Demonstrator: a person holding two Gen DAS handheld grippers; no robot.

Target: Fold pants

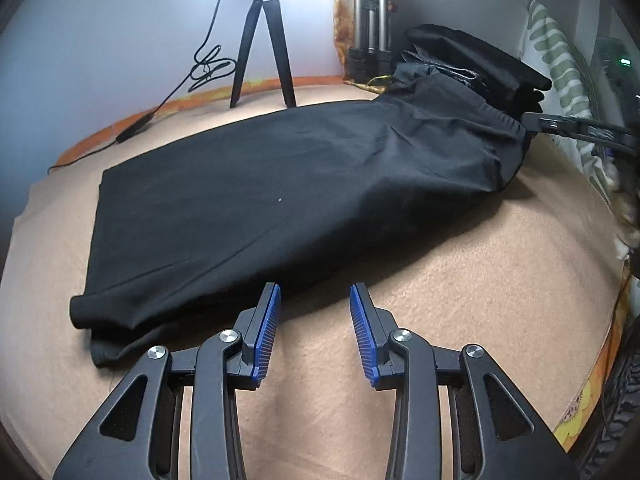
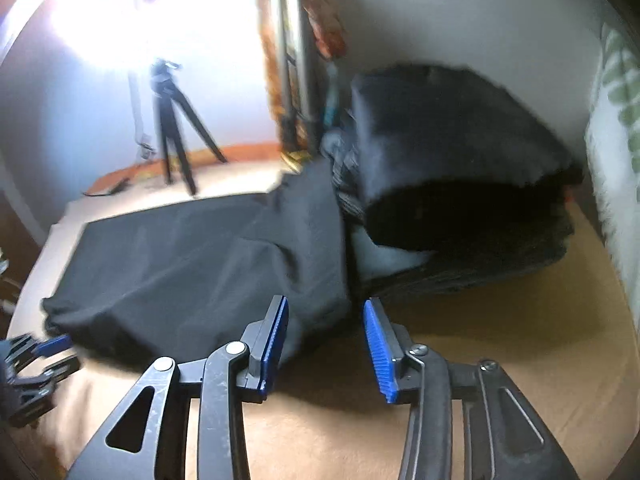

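Black pants (image 1: pixel 280 184) lie folded lengthwise on the tan blanket, leg hems at the near left, waistband (image 1: pixel 496 120) at the far right. My left gripper (image 1: pixel 315 292) is open and empty just short of the pants' near edge. My right gripper (image 2: pixel 325 304) is open and empty at the waist end of the pants (image 2: pixel 208 264); the left gripper (image 2: pixel 48 356) shows at that view's lower left. The right gripper (image 1: pixel 580 130) shows at the far right by the waistband in the left wrist view. The right wrist view is blurred.
A stack of folded dark clothes (image 1: pixel 472 56) (image 2: pixel 460 184) sits behind the waistband. A small black tripod (image 1: pixel 264 40) and its cable stand at the back. Taller tripod legs (image 1: pixel 370 12) lean by the wall. A leaf-patterned pillow (image 1: pixel 560 64) lies right.
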